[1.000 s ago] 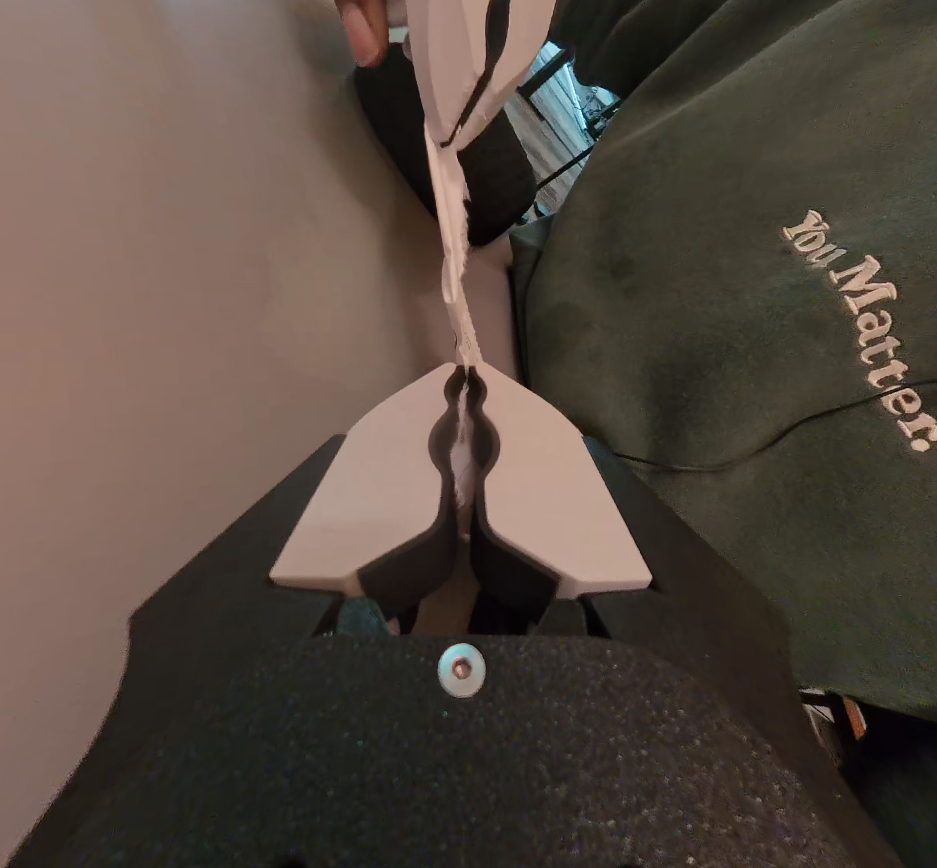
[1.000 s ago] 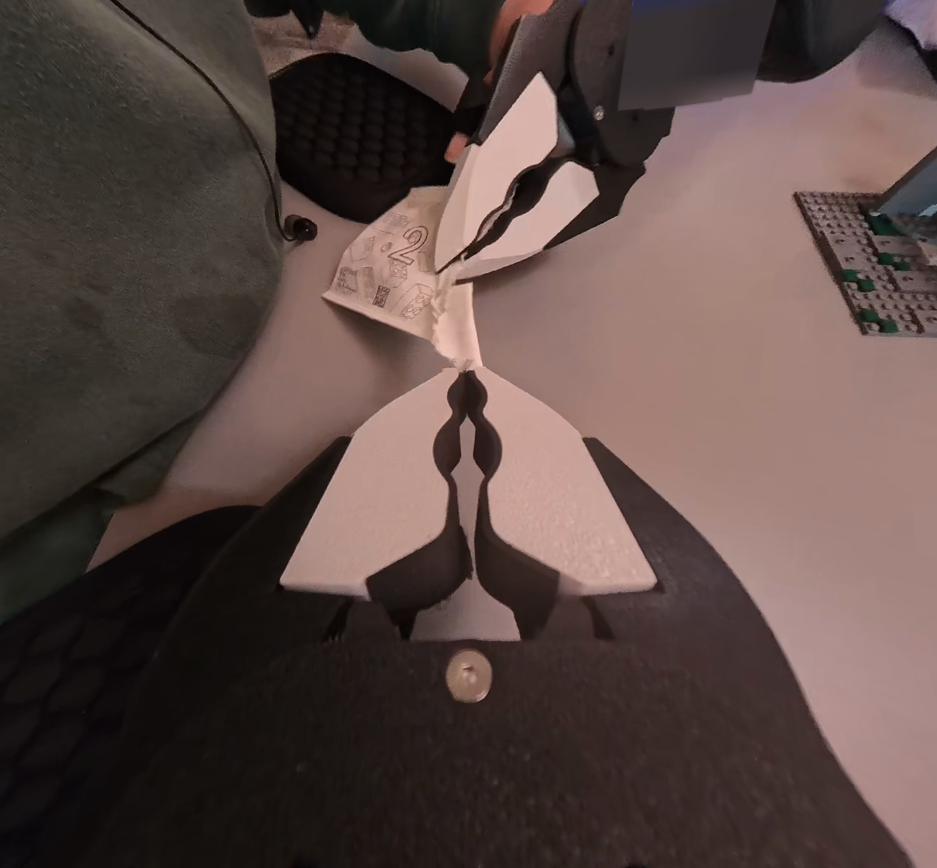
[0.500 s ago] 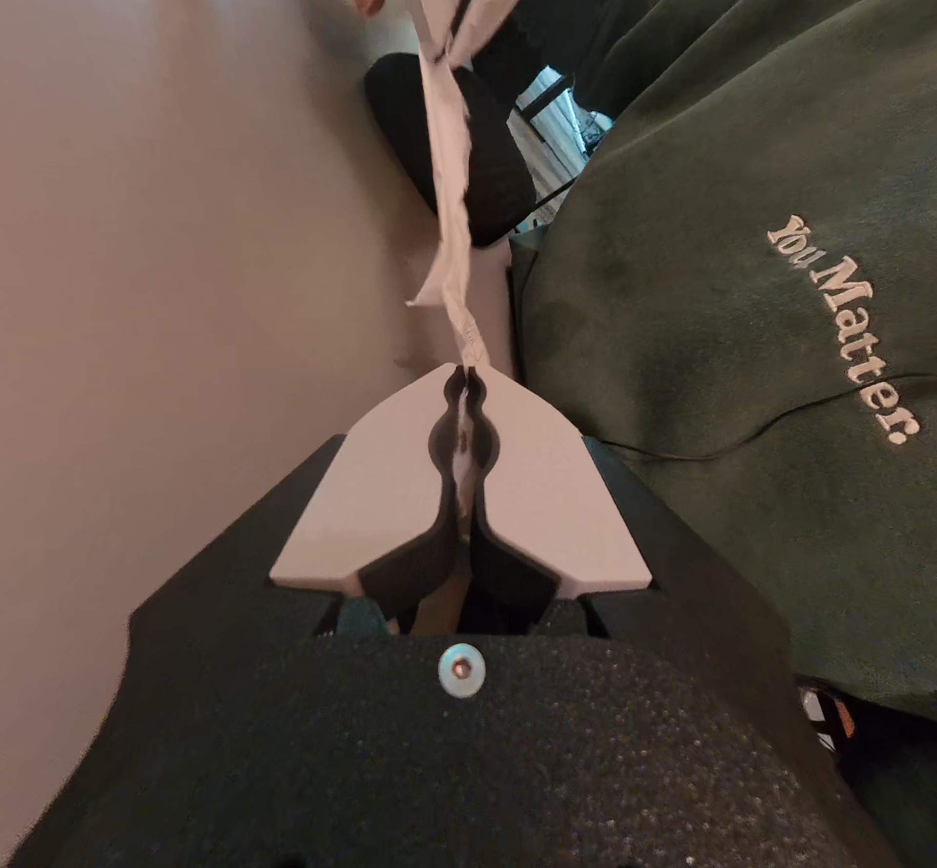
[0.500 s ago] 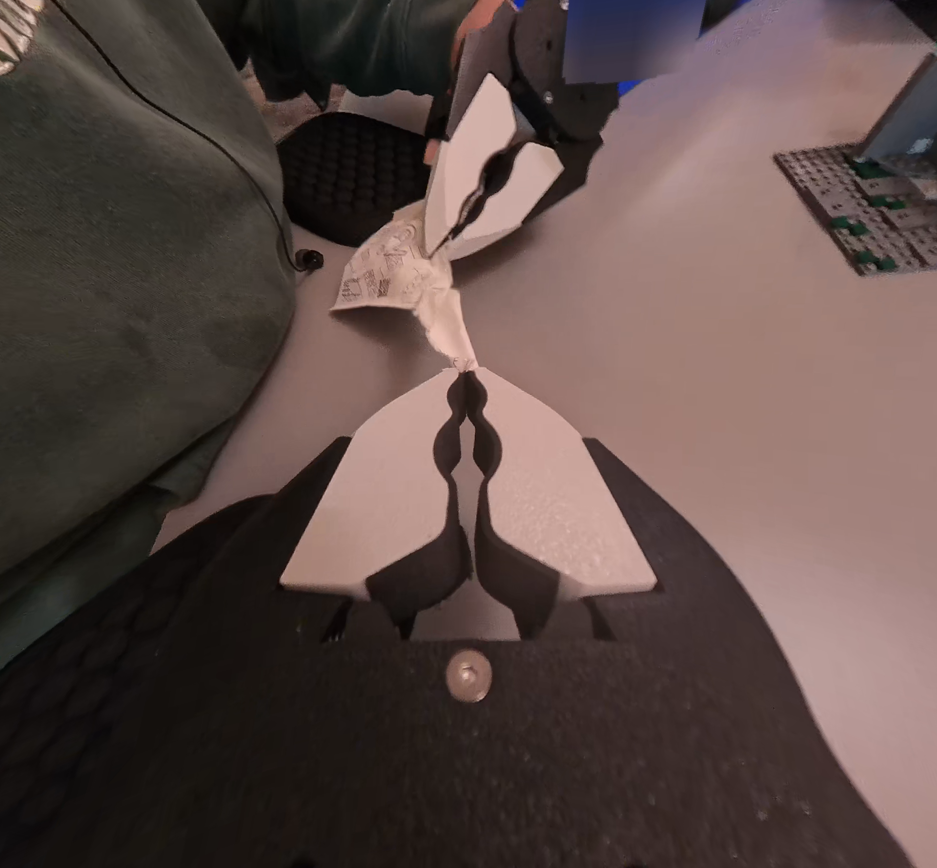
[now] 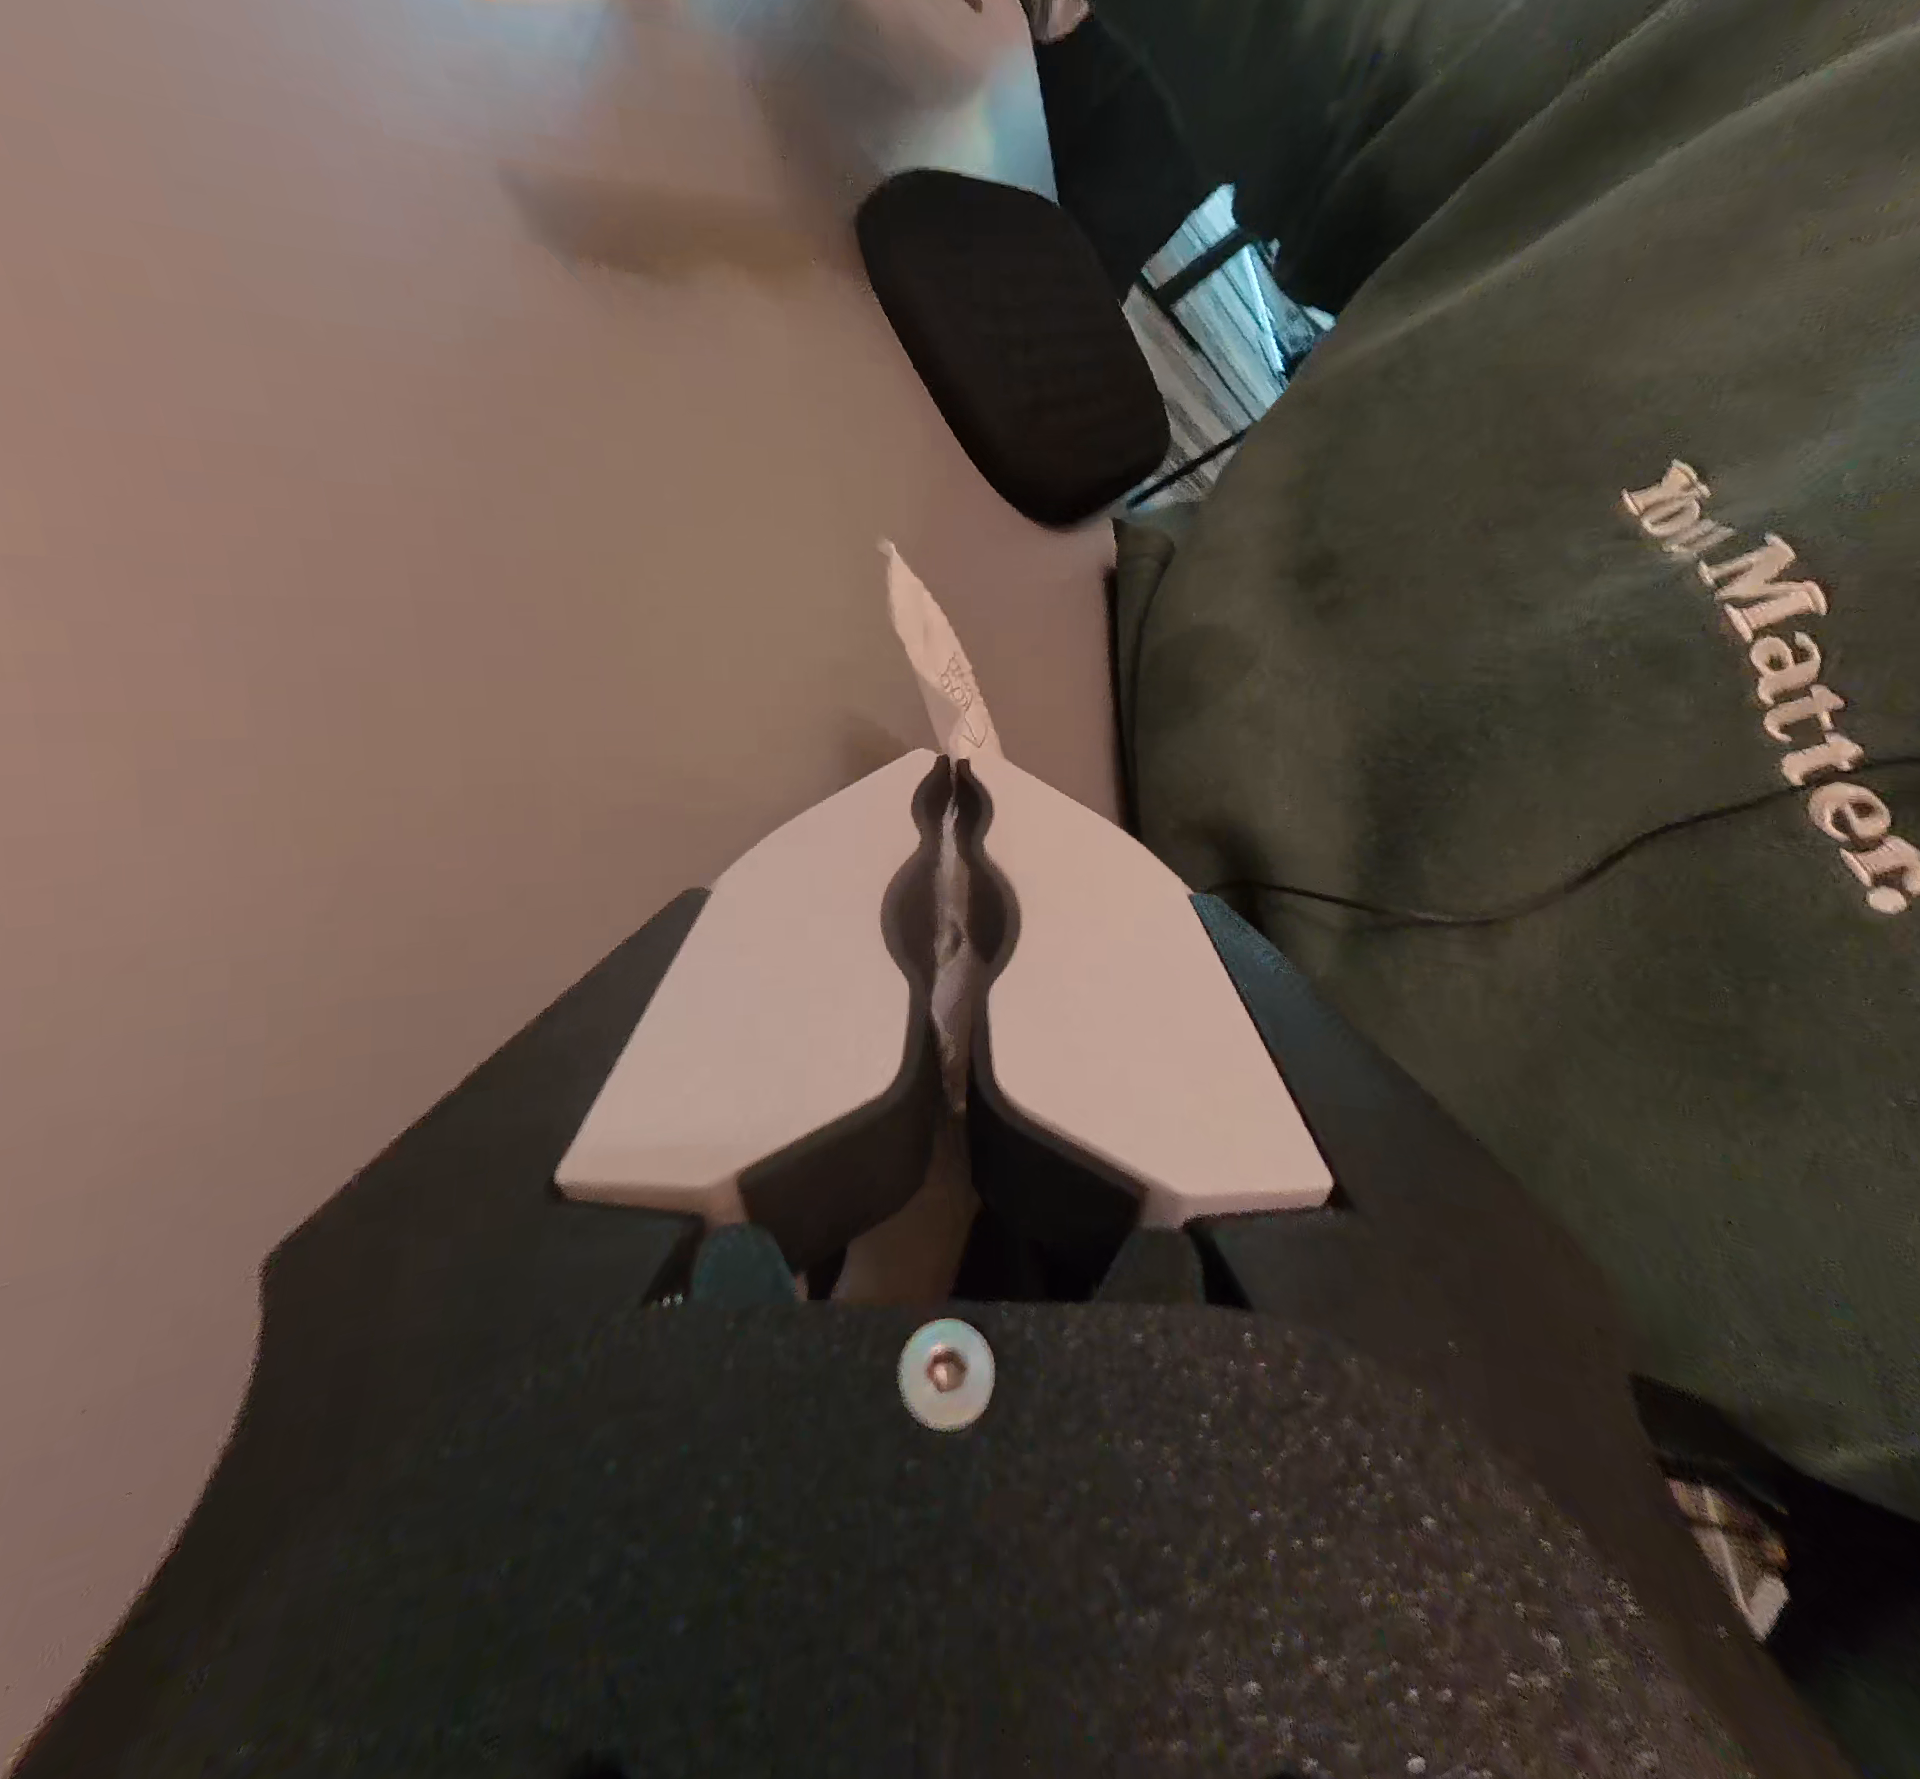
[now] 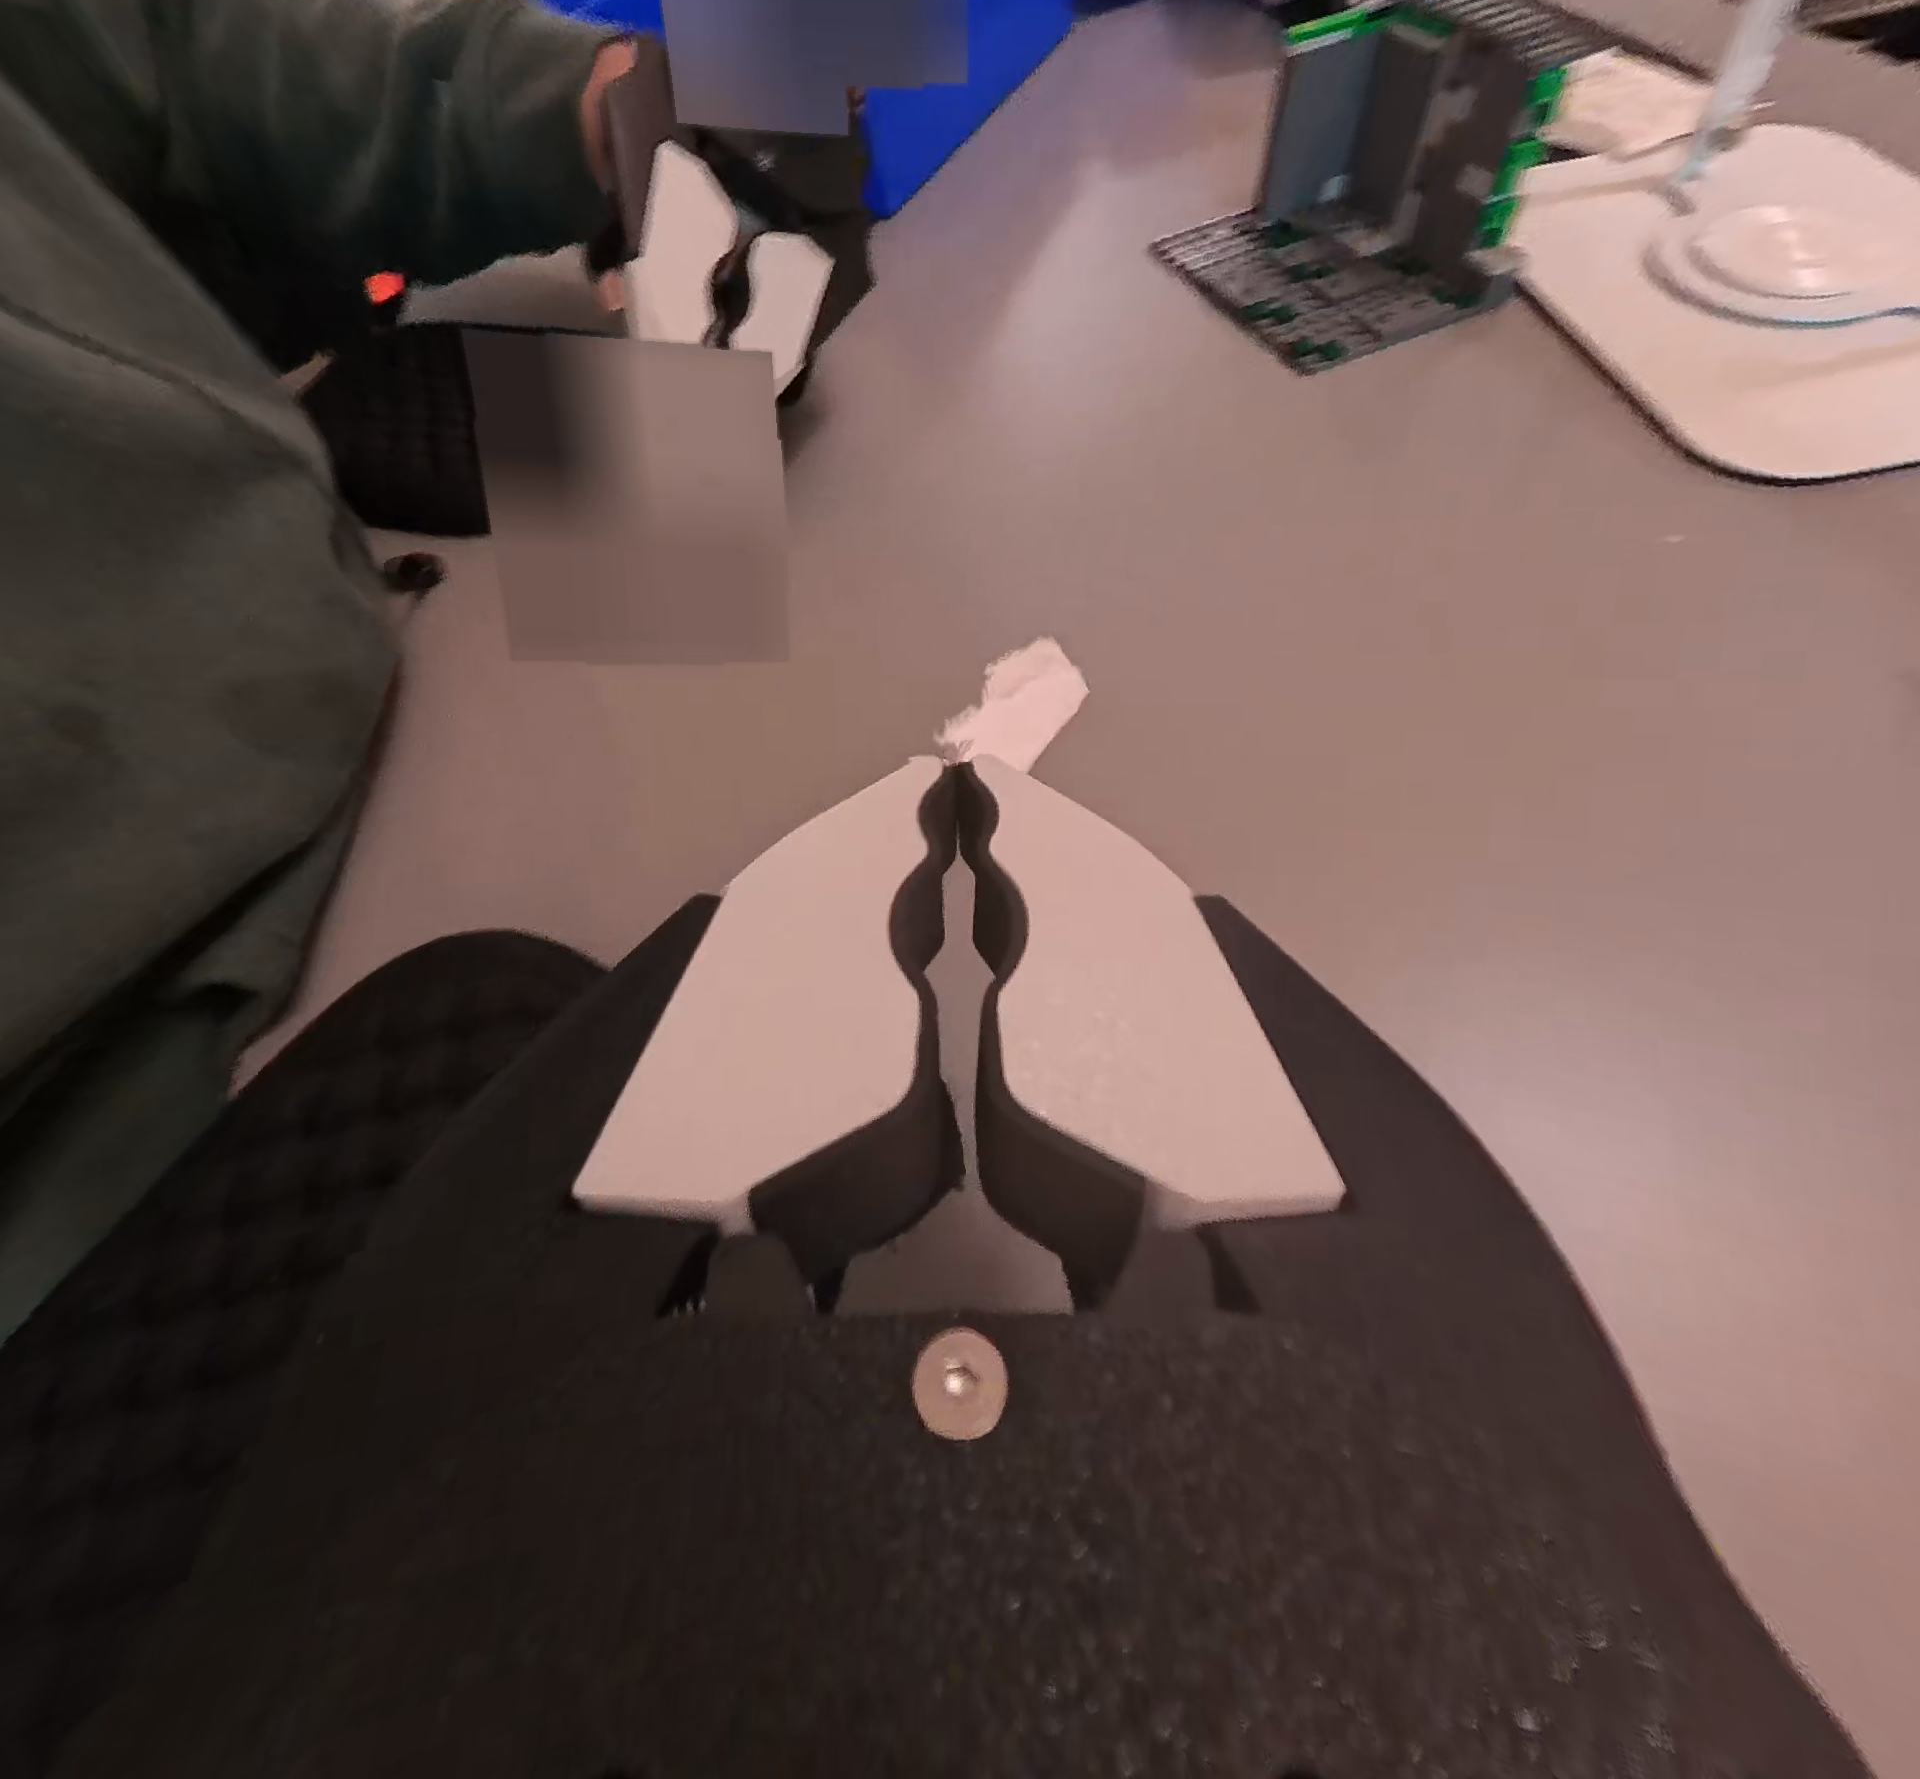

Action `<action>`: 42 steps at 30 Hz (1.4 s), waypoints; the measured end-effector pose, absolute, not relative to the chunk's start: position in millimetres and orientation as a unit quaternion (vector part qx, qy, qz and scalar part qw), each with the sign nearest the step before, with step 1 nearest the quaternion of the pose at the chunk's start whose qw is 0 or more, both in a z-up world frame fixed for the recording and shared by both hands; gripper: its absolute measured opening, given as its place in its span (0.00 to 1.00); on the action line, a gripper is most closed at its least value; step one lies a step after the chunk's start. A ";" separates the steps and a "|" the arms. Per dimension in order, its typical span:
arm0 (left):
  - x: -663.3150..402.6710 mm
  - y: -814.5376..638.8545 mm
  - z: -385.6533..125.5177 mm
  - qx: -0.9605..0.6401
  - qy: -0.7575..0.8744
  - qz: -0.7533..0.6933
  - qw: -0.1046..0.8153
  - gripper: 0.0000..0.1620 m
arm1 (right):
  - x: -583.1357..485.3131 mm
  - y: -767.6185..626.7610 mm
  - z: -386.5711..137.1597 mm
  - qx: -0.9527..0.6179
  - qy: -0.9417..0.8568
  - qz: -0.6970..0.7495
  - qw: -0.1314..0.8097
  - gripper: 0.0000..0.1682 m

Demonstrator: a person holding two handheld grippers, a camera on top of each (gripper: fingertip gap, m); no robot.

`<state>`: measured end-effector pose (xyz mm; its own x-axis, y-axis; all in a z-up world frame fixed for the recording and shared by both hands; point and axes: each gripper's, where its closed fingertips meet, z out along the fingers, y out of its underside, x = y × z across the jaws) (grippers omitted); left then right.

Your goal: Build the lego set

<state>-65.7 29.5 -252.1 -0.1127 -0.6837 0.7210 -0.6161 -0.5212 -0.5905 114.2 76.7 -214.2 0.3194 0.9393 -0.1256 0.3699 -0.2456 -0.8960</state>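
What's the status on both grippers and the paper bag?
Left gripper shut on a paper strip. Right gripper shut on a torn white scrap. Rest of bag hidden by a blur patch. Lego build stands clear, far right.

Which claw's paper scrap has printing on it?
The left claw's scrap: a narrow strip with dark printed marks near the tips. The right claw's scrap looks plain white and frayed.

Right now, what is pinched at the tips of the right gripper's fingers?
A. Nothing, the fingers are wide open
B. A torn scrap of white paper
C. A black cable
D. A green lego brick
B: in the right wrist view a torn scrap of white paper sticks out from the closed tips of the right gripper, over the grey table.
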 end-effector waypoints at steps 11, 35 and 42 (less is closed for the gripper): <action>-64.9 72.8 -243.8 -0.698 0.439 -0.545 0.151 0.05 | 180.7 206.9 -180.9 -0.766 -0.317 0.188 0.528 0.00; -74.9 114.4 -226.9 -0.705 0.399 -0.497 0.312 0.16 | 445.1 375.9 -213.7 -0.887 -0.083 -0.148 0.429 0.14; -78.2 115.8 -227.2 -0.709 0.402 -0.484 0.317 0.15 | 356.6 358.0 -175.5 -0.849 -0.167 -0.043 0.499 0.22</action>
